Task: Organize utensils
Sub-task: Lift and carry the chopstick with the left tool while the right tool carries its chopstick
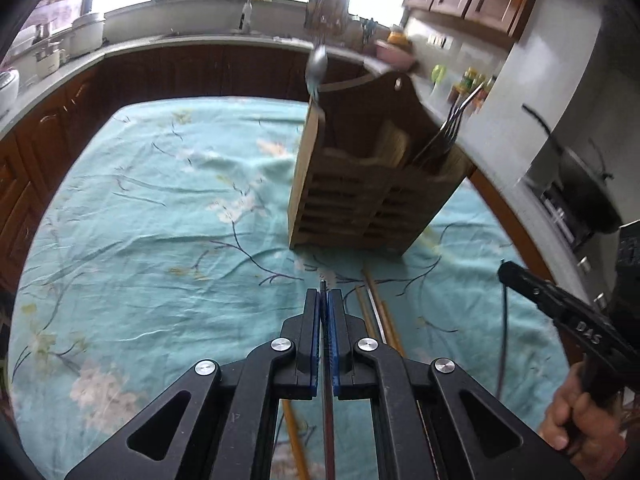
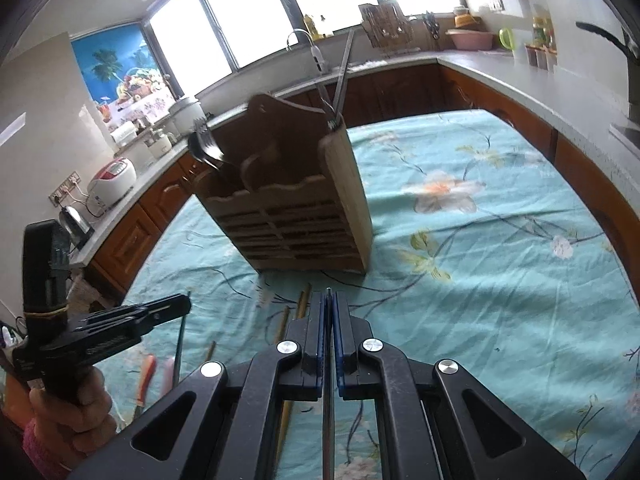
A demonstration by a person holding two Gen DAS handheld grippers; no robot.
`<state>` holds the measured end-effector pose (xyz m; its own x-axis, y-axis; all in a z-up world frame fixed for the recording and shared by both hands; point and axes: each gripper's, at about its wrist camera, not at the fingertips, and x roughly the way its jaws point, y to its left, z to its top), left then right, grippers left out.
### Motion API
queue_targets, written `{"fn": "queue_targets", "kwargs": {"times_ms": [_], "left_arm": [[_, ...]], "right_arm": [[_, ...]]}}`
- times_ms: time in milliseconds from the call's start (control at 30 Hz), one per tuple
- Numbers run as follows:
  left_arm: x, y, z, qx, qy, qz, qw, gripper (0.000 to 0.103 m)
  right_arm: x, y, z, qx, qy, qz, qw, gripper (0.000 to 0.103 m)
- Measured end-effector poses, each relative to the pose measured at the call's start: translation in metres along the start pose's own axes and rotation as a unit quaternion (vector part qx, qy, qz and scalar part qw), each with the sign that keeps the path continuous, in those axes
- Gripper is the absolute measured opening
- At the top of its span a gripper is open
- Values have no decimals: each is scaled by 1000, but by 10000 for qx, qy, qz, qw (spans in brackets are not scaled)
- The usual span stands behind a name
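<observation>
A slatted wooden utensil caddy (image 1: 360,200) (image 2: 300,216) stands on the teal floral cloth. It holds a spoon (image 1: 318,68), forks (image 1: 452,128) (image 2: 204,148) and long metal pieces (image 2: 340,76). My left gripper (image 1: 324,294) (image 2: 186,304) is in front of the caddy, shut on a thin dark stick (image 1: 327,400) (image 2: 180,344) that hangs down below it. To its right, my right gripper (image 2: 329,296) (image 1: 505,270) is shut on a thin metal stick (image 2: 329,420) (image 1: 504,332) in the same way. Wooden chopsticks (image 1: 378,312) (image 2: 302,308) lie on the cloth under both grippers.
An orange-handled utensil (image 2: 146,372) and a pink one (image 2: 170,364) lie on the cloth near the person's left hand (image 2: 76,412). Kitchen counters (image 1: 168,40) with pots, a sink tap (image 2: 298,36) and a rice cooker (image 2: 112,180) surround the table.
</observation>
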<state>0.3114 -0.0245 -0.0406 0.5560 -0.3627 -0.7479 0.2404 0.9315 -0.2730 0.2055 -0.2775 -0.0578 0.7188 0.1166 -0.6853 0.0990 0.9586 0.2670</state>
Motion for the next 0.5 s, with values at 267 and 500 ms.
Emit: {"fn": "queue_targets", "kwargs": {"times_ms": [267, 500], "left_arm": [[-56, 0, -11, -84, -385, 21, 9992, 2], [-90, -4, -15, -96, -638, -1, 9979, 2]], "right_arm": [[-24, 17, 7, -143, -290, 125, 9994, 4], [-43, 25, 12, -213, -504, 168, 9984, 4]]}}
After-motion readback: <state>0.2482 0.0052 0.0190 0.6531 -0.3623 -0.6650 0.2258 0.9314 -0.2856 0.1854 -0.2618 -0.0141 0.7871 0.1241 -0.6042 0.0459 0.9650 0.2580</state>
